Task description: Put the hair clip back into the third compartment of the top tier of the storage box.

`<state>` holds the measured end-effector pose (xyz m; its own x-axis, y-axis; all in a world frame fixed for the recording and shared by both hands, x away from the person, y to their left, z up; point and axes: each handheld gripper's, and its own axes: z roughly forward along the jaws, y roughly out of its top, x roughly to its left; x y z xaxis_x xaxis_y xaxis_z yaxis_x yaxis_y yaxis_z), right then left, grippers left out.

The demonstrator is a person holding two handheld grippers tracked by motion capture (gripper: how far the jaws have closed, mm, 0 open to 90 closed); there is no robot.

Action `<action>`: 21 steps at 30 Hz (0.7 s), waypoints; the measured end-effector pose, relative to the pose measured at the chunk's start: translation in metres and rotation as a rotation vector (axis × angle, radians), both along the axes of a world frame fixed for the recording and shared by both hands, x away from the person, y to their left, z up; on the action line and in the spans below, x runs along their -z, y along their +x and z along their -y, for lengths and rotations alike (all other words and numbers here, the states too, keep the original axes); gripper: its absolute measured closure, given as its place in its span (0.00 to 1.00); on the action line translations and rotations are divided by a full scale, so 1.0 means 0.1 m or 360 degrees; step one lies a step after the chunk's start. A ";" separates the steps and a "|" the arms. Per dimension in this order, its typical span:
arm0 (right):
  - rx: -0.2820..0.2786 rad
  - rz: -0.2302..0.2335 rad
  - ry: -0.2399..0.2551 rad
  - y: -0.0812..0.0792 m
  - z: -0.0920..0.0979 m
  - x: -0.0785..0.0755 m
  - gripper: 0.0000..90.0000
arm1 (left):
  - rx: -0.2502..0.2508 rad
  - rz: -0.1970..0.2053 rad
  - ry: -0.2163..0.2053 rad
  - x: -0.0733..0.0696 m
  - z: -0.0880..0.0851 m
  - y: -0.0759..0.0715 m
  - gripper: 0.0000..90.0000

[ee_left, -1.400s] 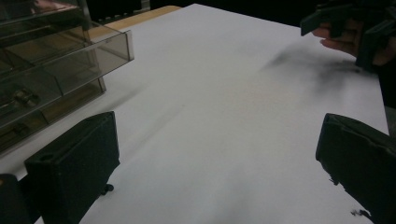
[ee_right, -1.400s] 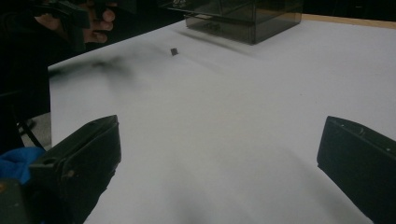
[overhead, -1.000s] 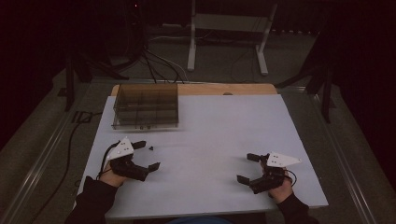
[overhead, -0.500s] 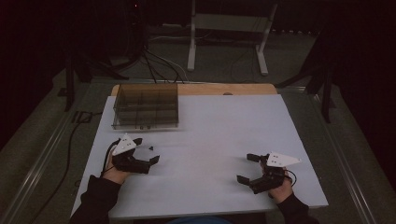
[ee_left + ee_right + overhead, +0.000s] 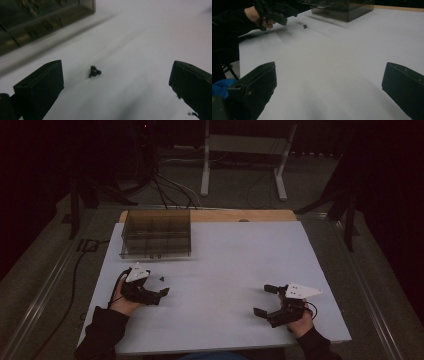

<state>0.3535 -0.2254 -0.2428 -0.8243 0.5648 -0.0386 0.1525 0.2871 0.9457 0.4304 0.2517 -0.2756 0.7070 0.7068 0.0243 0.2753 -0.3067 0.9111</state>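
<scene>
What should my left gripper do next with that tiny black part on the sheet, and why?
Probably ease the left gripper forward and down so its open jaws straddle the small black part, then close. The part lies loose on the white sheet ahead of the jaws, slightly toward the left one, untouched. The compartment box sits just beyond, a likely destination. The right gripper rests open, far off.

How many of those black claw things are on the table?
2. The left claw is near the table's left front, open, by a tiny black part and the clear compartment box. The right claw is near the right front, open too.
</scene>
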 end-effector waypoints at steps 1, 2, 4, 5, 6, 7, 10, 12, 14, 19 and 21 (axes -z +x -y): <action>0.0000 0.0007 -0.0004 0.00 0.00 0.00 0.00 | 0.0004 -0.0010 0.0016 0.01 0.01 0.01 0.02; -0.0001 0.0009 -0.0007 0.00 0.00 0.00 0.00 | -0.0004 -0.0008 0.0036 0.01 0.02 0.02 0.04; 0.0000 0.0008 -0.0005 0.00 0.00 0.00 0.00 | -0.0008 -0.0015 0.0046 0.02 0.04 0.03 0.06; 0.0003 0.0002 0.0003 0.00 0.01 0.00 0.00 | -0.0017 -0.0023 0.0065 0.03 0.06 0.06 0.08; 0.0003 0.0002 0.0000 0.00 0.00 0.00 0.00 | -0.0024 -0.0038 0.0077 0.03 0.07 0.07 0.08; 0.0002 0.0002 -0.0003 0.00 0.00 0.00 0.00 | -0.0033 -0.0047 0.0089 0.03 0.08 0.08 0.10; 0.0000 -0.0002 0.0002 0.00 0.00 0.00 0.00 | -0.0076 -0.0050 0.0081 0.03 0.09 0.12 0.18; -0.0002 -0.0001 -0.0003 0.00 0.00 0.00 0.00 | -0.0075 -0.0048 0.0089 0.03 0.09 0.14 0.19; 0.0000 -0.0004 -0.0001 0.00 0.00 0.00 0.00 | -0.0074 -0.0047 0.0083 0.02 0.10 0.15 0.22; 0.0001 -0.0004 0.0002 0.00 0.00 0.00 0.00 | -0.0080 -0.0055 0.0129 0.03 0.14 0.19 0.34; 0.0003 -0.0005 0.0007 0.00 0.01 0.00 0.00 | -0.0077 -0.0058 0.0142 0.03 0.16 0.20 0.37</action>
<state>0.3538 -0.2259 -0.2426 -0.8233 0.5666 -0.0337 0.1557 0.2826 0.9465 0.4501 0.2353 -0.2787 0.6738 0.7362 0.0634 0.3243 -0.3717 0.8699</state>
